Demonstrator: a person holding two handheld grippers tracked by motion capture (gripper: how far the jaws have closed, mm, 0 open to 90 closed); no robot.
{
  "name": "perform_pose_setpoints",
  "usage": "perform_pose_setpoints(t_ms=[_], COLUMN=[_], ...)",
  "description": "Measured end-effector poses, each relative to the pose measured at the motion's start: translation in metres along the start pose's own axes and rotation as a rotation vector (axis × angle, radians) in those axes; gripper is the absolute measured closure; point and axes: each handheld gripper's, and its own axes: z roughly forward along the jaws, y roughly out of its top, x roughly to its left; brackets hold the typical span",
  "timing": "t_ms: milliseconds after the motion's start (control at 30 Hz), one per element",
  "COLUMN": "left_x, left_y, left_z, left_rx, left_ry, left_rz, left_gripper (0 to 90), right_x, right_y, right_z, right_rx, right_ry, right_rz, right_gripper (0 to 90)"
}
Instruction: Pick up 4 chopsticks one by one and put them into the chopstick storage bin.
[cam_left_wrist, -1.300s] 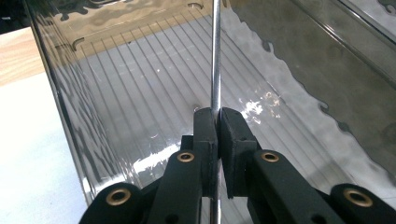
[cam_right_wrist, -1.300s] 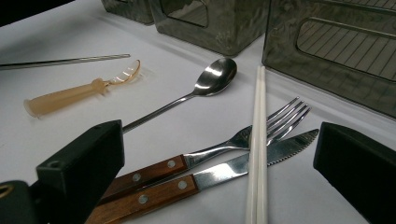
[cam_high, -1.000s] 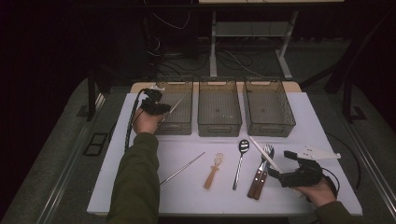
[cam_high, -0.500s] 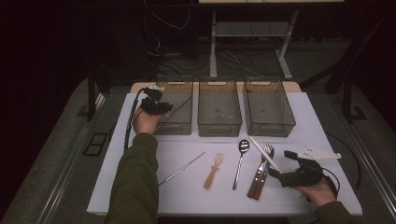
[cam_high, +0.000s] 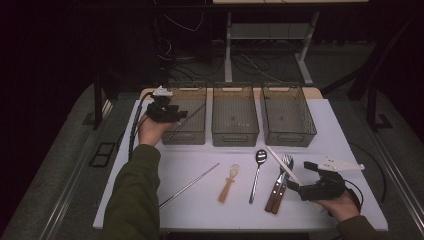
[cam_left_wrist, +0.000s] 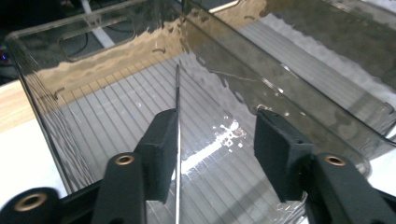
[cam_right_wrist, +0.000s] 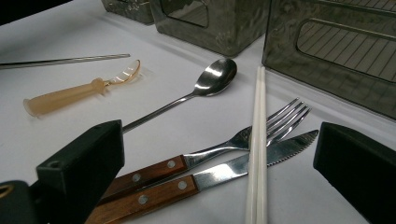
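My left gripper (cam_high: 175, 115) (cam_left_wrist: 217, 120) hovers open over the near end of the left clear bin (cam_high: 186, 137) (cam_left_wrist: 42, 107). A thin metal chopstick (cam_high: 187, 120) (cam_left_wrist: 178, 107) rests against the inner face of its left jaw and slants down into that bin. At the table's front right my right gripper (cam_high: 300, 176) (cam_right_wrist: 219, 136) stands open and low. Just beyond its jaws lie a pair of white chopsticks (cam_high: 282, 157) (cam_right_wrist: 258, 140) across a wood-handled fork (cam_high: 286, 164) (cam_right_wrist: 275, 122) and knife (cam_high: 274, 197) (cam_right_wrist: 266, 158).
On the white mat (cam_high: 210, 215) also lie a metal spoon (cam_high: 257, 170) (cam_right_wrist: 210, 79), an amber plastic spoon (cam_high: 228, 182) (cam_right_wrist: 79, 91) and a second metal chopstick (cam_high: 190, 185) (cam_right_wrist: 65, 59). The middle bin (cam_high: 235, 138) and right bin (cam_high: 287, 138) stand behind them.
Both hands stay about where they were. The metal chopstick at the left gripper now reaches lower into the left bin.
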Motion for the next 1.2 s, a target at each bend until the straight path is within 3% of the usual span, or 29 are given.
perform_pose_setpoints(t_ms=[433, 633, 933, 1200], left_x=[-0.015, -0.025, -0.044, -0.062], left_y=[-0.013, -0.017, -0.027, -0.045], left_z=[-0.020, -0.026, -0.039, -0.050], left_rx=[-0.072, -0.081, -0.110, -0.125], left_ry=[-0.057, -0.077, -0.105, -0.113], left_rz=[0.007, 0.026, 0.039, 0.058], left_gripper=[36.5, 31.4, 22.3, 20.5], right_x=[0.000, 0.000, 0.000, 0.000], right_y=[0.000, -0.001, -0.001, -0.001], right_z=[0.001, 0.001, 0.004, 0.004], right_rx=[0.005, 0.006, 0.009, 0.009], right_ry=[-0.001, 0.002, 0.011, 0.011], right_rz=[-0.006, 0.006, 0.002, 0.002], right_gripper=[2.1, 2.1, 2.1, 2.1])
